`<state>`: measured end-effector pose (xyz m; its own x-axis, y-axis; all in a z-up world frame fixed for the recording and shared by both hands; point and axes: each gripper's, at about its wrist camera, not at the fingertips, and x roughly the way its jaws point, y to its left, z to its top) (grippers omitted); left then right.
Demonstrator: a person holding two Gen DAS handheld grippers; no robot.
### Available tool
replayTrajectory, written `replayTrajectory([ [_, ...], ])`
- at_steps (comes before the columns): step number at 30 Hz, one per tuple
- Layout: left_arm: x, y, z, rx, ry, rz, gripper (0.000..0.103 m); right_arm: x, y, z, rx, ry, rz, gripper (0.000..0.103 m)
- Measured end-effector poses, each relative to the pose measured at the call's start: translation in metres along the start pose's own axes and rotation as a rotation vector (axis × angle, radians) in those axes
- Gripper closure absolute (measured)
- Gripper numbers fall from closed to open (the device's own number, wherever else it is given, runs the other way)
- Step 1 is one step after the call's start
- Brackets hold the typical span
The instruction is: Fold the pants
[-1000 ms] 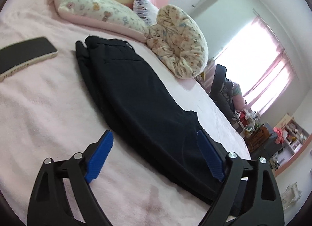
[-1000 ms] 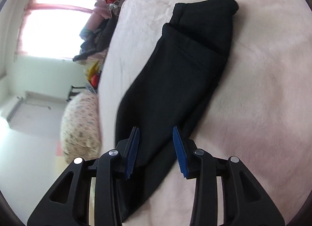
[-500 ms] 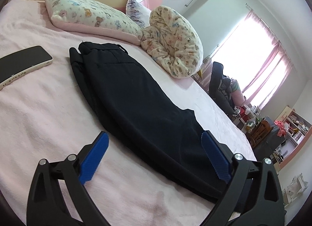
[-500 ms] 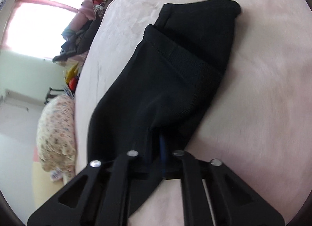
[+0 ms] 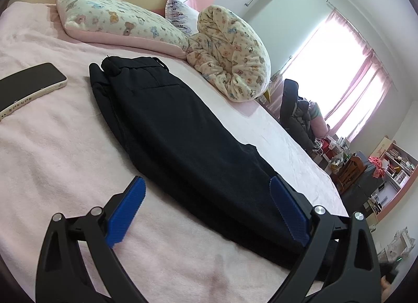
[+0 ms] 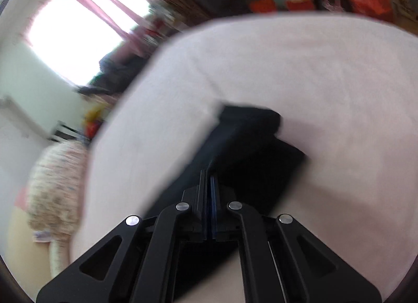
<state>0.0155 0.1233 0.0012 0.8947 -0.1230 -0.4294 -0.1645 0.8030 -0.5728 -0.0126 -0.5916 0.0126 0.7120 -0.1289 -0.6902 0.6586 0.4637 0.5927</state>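
Black pants [image 5: 177, 130] lie folded lengthwise on the pink bed cover [image 5: 52, 151], waistband towards the pillows. My left gripper [image 5: 206, 193] hovers open over the near leg part, its blue pads [image 5: 128, 206] wide apart with nothing pinched. In the blurred right wrist view my right gripper [image 6: 210, 172] is shut on the black pants [image 6: 250, 146] fabric and holds the cloth raised off the pink bed cover [image 6: 326, 80], with the leg ends hanging ahead of the fingers.
A dark phone [image 5: 28, 86] lies on the bed left of the pants. Patterned pillows [image 5: 117, 26] and a rolled quilt [image 5: 230, 57] sit at the head. A chair [image 5: 295, 109] and cluttered shelves [image 5: 386, 169] stand beyond the bed's far edge, by the window.
My right gripper closed on the pants fabric, then lifted and swung, pulling the cloth up with it. The left gripper stayed put, still open.
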Motion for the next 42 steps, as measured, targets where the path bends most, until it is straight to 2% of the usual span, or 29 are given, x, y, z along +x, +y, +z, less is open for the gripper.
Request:
replayTrajectory([
  [2,-0.001,0.001,0.001,0.0,-0.003,-0.003,0.007,0.027,-0.035,-0.012,0.104,0.122,-0.049,0.101],
  [4,-0.002,0.001,0.002,-0.002,-0.004,-0.006,0.007,0.027,-0.054,-0.017,0.149,0.122,0.035,0.1],
  [6,-0.001,0.002,0.003,-0.004,-0.002,-0.007,0.007,0.023,-0.062,-0.014,0.154,0.156,0.074,0.098],
  [9,-0.001,0.001,0.006,-0.012,0.003,-0.018,0.007,0.011,-0.073,-0.01,0.209,0.156,0.085,0.096],
  [10,-0.002,0.0,0.008,-0.017,-0.001,-0.024,0.007,-0.002,-0.072,-0.009,0.212,0.113,0.063,0.095],
  [11,-0.004,-0.003,0.015,-0.023,-0.011,-0.042,0.007,-0.01,-0.067,-0.009,0.187,0.082,0.047,0.095],
  [13,-0.011,-0.009,0.03,-0.005,-0.057,-0.065,0.006,-0.026,-0.033,-0.011,0.045,0.012,0.024,0.095],
  [14,-0.014,-0.012,0.035,0.011,-0.078,-0.064,0.002,-0.03,-0.016,-0.015,-0.007,-0.003,0.032,0.095],
  [15,-0.014,-0.015,0.041,0.03,-0.098,-0.062,0.002,-0.034,-0.001,-0.02,-0.049,-0.003,0.054,0.093],
  [16,-0.013,-0.017,0.046,0.044,-0.105,-0.055,0.002,-0.031,0.031,-0.029,-0.128,0.035,0.111,0.087],
  [18,-0.003,-0.019,0.055,0.054,-0.079,-0.058,0.002,-0.019,0.08,-0.045,-0.239,0.124,0.187,0.055],
  [19,0.004,-0.018,0.058,0.049,-0.048,-0.071,0.002,-0.008,0.119,-0.064,-0.331,0.192,0.226,0.039],
  [20,0.012,-0.014,0.062,0.034,-0.016,-0.084,0.002,-0.003,0.144,-0.079,-0.402,0.23,0.259,0.039],
  [21,0.019,-0.008,0.064,0.019,0.004,-0.095,0.002,0.007,0.185,-0.105,-0.525,0.28,0.295,0.04],
  [23,0.037,0.005,0.07,-0.025,0.067,-0.117,0.002,0.019,0.237,-0.141,-0.685,0.317,0.327,0.051],
  [24,0.048,0.012,0.074,-0.053,0.115,-0.129,0.002,0.033,0.27,-0.163,-0.786,0.348,0.336,0.051],
  [26,0.066,0.023,0.082,-0.09,0.183,-0.152,0.002,0.055,0.309,-0.192,-0.907,0.386,0.312,0.057],
  [27,0.073,0.028,0.084,-0.094,0.208,-0.15,0.002,0.072,0.334,-0.209,-0.98,0.41,0.294,0.057],
  [29,0.081,0.041,0.088,-0.093,0.235,-0.095,0.002,0.094,0.364,-0.235,-1.104,0.459,0.25,0.058],
  [30,0.083,0.047,0.088,-0.105,0.246,-0.07,0.002,0.099,0.372,-0.245,-1.145,0.481,0.227,0.057],
  [32,0.086,0.059,0.086,-0.147,0.278,-0.067,0.002,0.117,0.384,-0.266,-1.223,0.532,0.177,0.057],
  [34,0.087,0.061,0.084,-0.133,0.286,-0.061,0.005,0.122,0.387,-0.285,-1.264,0.582,0.163,0.058],
  [36,0.085,0.057,0.08,-0.083,0.285,-0.027,0.01,0.131,0.39,-0.299,-1.295,0.629,0.122,0.079],
  [37,0.085,0.055,0.076,-0.054,0.284,-0.001,0.012,0.14,0.386,-0.305,-1.303,0.655,0.084,0.099],
  [38,0.084,0.055,0.074,-0.045,0.285,0.011,0.014,0.145,0.383,-0.306,-1.295,0.665,0.059,0.099],
  [40,0.082,0.058,0.072,-0.058,0.277,0.024,0.017,0.15,0.378,-0.301,-1.243,0.642,0.076,0.099],
  [42,0.081,0.064,0.072,-0.085,0.266,0.022,0.02,0.153,0.367,-0.286,-1.137,0.612,0.086,0.099],
])
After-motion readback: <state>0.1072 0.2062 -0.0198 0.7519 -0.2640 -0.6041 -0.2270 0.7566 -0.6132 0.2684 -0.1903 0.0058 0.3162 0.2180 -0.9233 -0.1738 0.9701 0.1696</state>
